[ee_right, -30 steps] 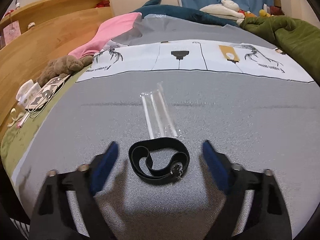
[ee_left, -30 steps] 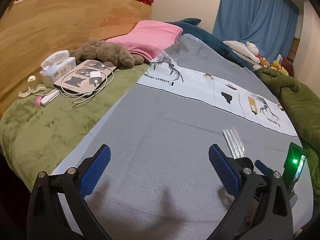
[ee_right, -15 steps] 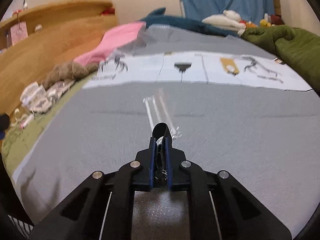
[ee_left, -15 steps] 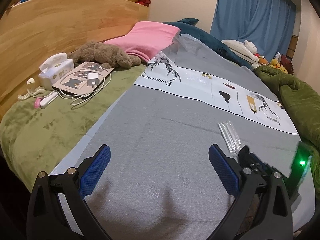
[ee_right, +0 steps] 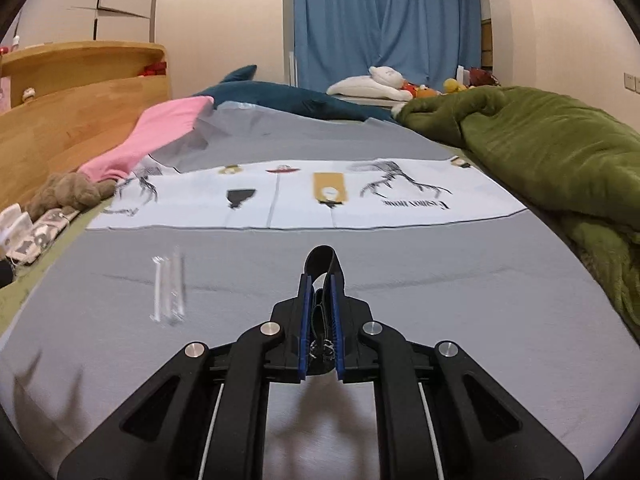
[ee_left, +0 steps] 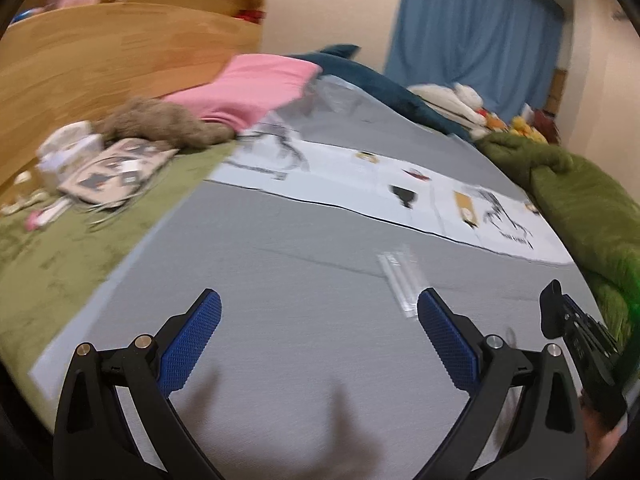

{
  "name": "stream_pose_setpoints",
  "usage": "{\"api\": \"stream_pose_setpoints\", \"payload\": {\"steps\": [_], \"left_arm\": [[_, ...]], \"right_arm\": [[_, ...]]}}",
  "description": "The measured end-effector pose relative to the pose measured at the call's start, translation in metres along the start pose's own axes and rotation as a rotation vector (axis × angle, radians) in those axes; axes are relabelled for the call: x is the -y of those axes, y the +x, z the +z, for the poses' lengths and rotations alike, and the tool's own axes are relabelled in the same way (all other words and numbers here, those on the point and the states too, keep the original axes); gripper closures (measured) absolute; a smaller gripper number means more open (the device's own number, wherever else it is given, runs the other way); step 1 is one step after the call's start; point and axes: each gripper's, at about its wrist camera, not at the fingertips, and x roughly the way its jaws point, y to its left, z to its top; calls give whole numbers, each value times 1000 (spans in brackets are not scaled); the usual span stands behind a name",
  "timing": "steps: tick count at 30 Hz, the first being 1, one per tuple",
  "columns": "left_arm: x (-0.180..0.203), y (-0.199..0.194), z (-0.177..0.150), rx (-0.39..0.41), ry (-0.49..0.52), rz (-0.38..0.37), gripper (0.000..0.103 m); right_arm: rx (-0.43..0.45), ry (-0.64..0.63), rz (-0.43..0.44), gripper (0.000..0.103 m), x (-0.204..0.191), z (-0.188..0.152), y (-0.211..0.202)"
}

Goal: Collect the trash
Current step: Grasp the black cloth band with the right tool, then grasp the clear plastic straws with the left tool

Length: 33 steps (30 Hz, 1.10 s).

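My right gripper [ee_right: 320, 284] is shut on a black elastic band [ee_right: 321, 262], whose loop sticks up past the fingertips, held above the grey bed cover [ee_right: 440, 300]. The band and right gripper also show at the right edge of the left wrist view [ee_left: 554, 314]. A clear plastic wrapper [ee_right: 169, 292] lies flat on the cover to the left of my right gripper; in the left wrist view the wrapper [ee_left: 400, 278] lies just beyond the right finger. My left gripper [ee_left: 320, 316] is open and empty over the grey cover.
A white printed sheet [ee_right: 304, 196] lies across the bed. A green blanket [ee_right: 552, 160] is heaped on the right. A pink pillow [ee_left: 256, 88], a brown plush toy [ee_left: 160, 124], a tissue pack and cables sit left by the wooden headboard [ee_left: 100, 60].
My right gripper closed on the black band and lifted it off the cover, moving right of the wrapper. My left gripper shifted toward the wrapper and stayed open.
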Motion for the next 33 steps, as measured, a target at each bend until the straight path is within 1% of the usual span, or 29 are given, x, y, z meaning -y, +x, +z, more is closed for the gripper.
{"api": "stream_pose_setpoints", "payload": {"steps": [3, 5, 7, 9, 12, 13, 15, 18, 20, 21, 22, 23, 24, 26, 28, 29, 30, 32, 33], "left_arm": [[36, 35, -5, -10, 64, -21, 8], [58, 51, -10, 14, 111, -18, 8], [79, 65, -14, 31, 164, -39, 8], [95, 82, -15, 5, 193, -58, 8], [103, 103, -13, -37, 170, -67, 8], [103, 112, -12, -62, 151, -69, 8], [98, 126, -12, -115, 110, -68, 8], [86, 142, -16, -173, 43, -61, 8], [81, 146, -19, -193, 21, -59, 11], [81, 146, -19, -190, 17, -56, 13], [81, 145, -20, -183, 20, -51, 17], [83, 147, -20, -180, 24, -54, 27], [84, 146, -20, -176, 28, -57, 33], [85, 146, -21, -174, 33, -66, 50], [85, 147, -21, -179, 32, -73, 59], [85, 147, -21, -180, 32, -77, 61], [85, 147, -21, -181, 35, -81, 67], [86, 147, -21, -183, 43, -96, 85], [87, 146, -20, -178, 46, -96, 90]], "right_arm": [[-15, -7, -7, 93, 9, -9, 2], [-29, -6, -12, 93, 14, -15, 4], [-46, -7, -17, 93, 19, -21, 7], [-62, 12, -16, 93, 25, -25, 10], [-73, 43, -5, 93, 31, -26, 13], [-74, 46, -2, 93, 32, -27, 14], [-75, 49, 2, 93, 33, -29, 14], [-81, 57, -1, 93, 34, -32, 16], [-95, 72, -3, 93, 36, -33, 20], [-99, 78, -2, 93, 38, -33, 22], [-104, 86, 0, 93, 40, -34, 23], [-109, 96, 1, 93, 41, -34, 24], [-112, 102, 2, 93, 42, -34, 25], [-116, 111, 4, 92, 44, -34, 26], [-118, 114, 5, 92, 44, -35, 26], [-117, 112, 5, 92, 43, -35, 26], [-116, 110, 5, 92, 44, -35, 26], [-117, 106, 7, 92, 44, -35, 27], [-117, 106, 7, 92, 44, -34, 27]]}}
